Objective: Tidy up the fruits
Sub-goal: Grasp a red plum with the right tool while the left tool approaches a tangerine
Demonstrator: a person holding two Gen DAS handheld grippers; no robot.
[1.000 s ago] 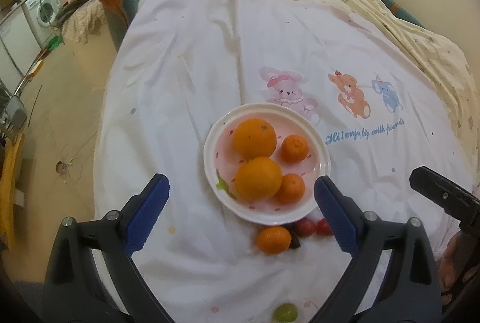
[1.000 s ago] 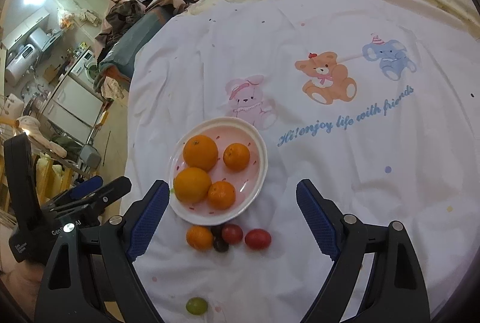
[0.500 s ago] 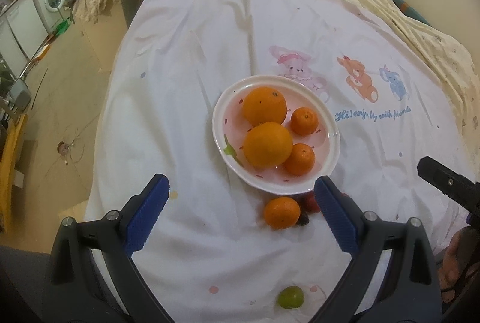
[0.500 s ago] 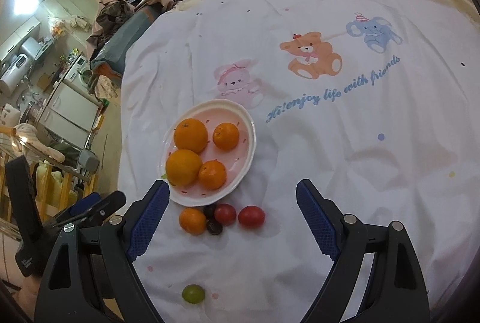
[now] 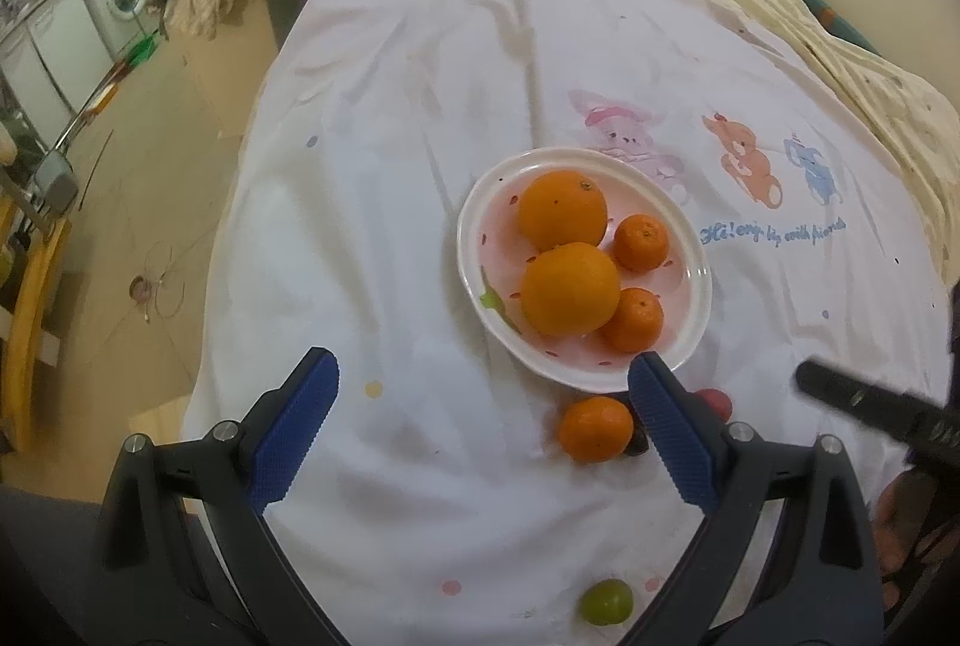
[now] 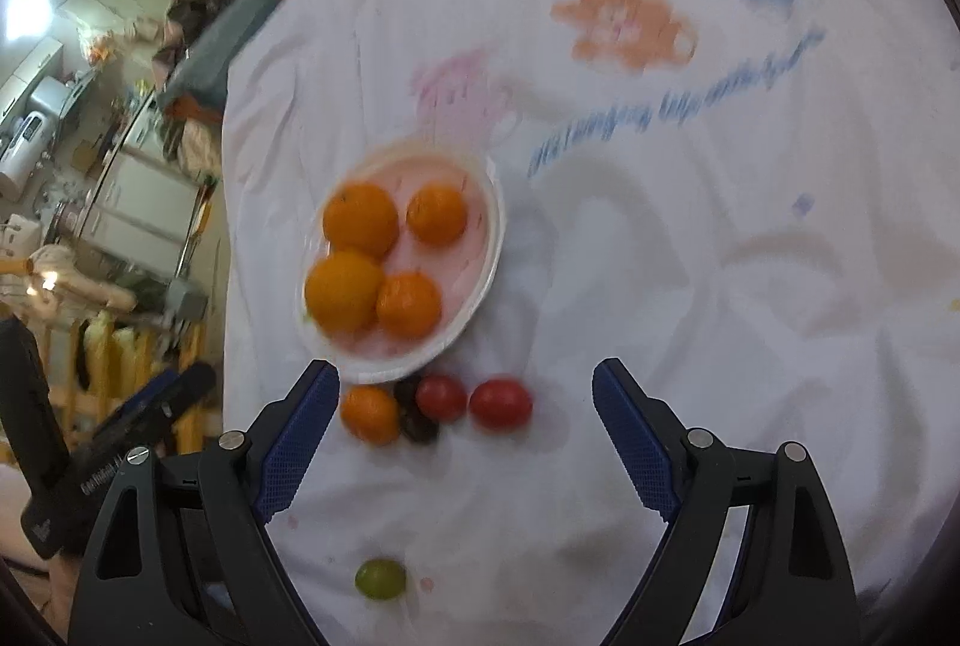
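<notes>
A white plate (image 5: 699, 280) holding four oranges (image 5: 569, 288) sits on a white cartoon-print sheet (image 5: 390, 166) over a bed. Just below it lie a small orange (image 6: 370, 413), dark fruit and two red tomatoes (image 6: 500, 403); a green grape (image 6: 379, 578) lies nearer. The left gripper (image 5: 483, 433) is spread wide, empty. The right gripper (image 6: 465, 433) has just narrowed slightly, its blue fingers (image 6: 630, 436) apart around nothing.

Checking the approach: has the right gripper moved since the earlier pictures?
Yes. The right gripper has dropped toward the loose fruits beside the plate, which now looks larger.
</notes>
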